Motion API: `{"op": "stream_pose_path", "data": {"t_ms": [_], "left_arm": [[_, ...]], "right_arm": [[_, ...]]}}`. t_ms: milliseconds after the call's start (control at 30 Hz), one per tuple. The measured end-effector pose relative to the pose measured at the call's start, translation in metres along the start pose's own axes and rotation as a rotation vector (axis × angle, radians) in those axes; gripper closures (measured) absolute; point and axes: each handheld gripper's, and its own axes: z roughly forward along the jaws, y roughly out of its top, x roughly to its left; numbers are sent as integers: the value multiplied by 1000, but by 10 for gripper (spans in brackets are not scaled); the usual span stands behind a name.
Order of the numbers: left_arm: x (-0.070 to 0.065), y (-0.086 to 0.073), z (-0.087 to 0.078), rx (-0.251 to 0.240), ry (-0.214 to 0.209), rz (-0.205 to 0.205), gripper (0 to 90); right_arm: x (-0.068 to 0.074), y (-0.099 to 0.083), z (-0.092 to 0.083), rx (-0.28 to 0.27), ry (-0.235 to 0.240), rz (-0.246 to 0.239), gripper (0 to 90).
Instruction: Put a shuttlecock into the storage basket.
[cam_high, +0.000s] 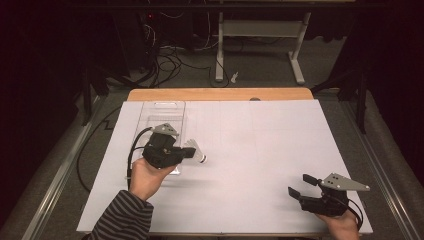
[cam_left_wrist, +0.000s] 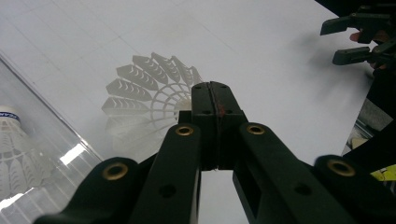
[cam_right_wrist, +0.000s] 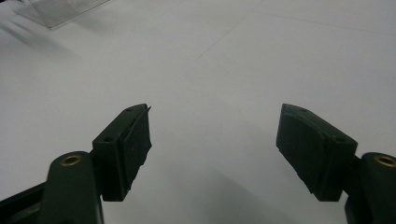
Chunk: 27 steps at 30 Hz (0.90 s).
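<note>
A white plastic shuttlecock (cam_high: 196, 152) sticks out to the right of my left gripper (cam_high: 186, 152), its cork end pointing right. In the left gripper view the black jaws are pressed together at the near rim of the shuttlecock's skirt (cam_left_wrist: 140, 93), so my left gripper (cam_left_wrist: 215, 93) is shut on the shuttlecock. A second shuttlecock (cam_left_wrist: 16, 149) lies inside a clear plastic box (cam_left_wrist: 60, 140) to the left. My right gripper (cam_high: 300, 185) rests at the table's front right, and in its own view the right gripper (cam_right_wrist: 215, 140) stands open with nothing between its pads.
The clear box (cam_high: 161, 117) lies on the white table sheet (cam_high: 250, 140) behind the left hand. A wooden table edge (cam_high: 220, 94) runs along the back. Beyond it are cables and a desk frame (cam_high: 260, 45) on the floor.
</note>
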Motion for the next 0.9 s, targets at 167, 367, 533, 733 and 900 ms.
{"op": "stream_pose_path", "data": {"t_ms": [167,367,533,733,900], "left_arm": [[1,-1,-6,-12,7,-5,899],[3,-1,-12,-28,19,-12,899],[6,-2,-18,-36,34,-18,899],[9,-4,-24,-47,60,-22,899],[14,-4,-31,-59,73,-37,899]], "right_arm": [[0,0,0,0,0,-1,268],[0,0,0,1,0,-3,268],[0,0,0,0,0,0,268],[0,0,0,1,-1,-2,268],[0,0,0,1,0,-2,268]]}}
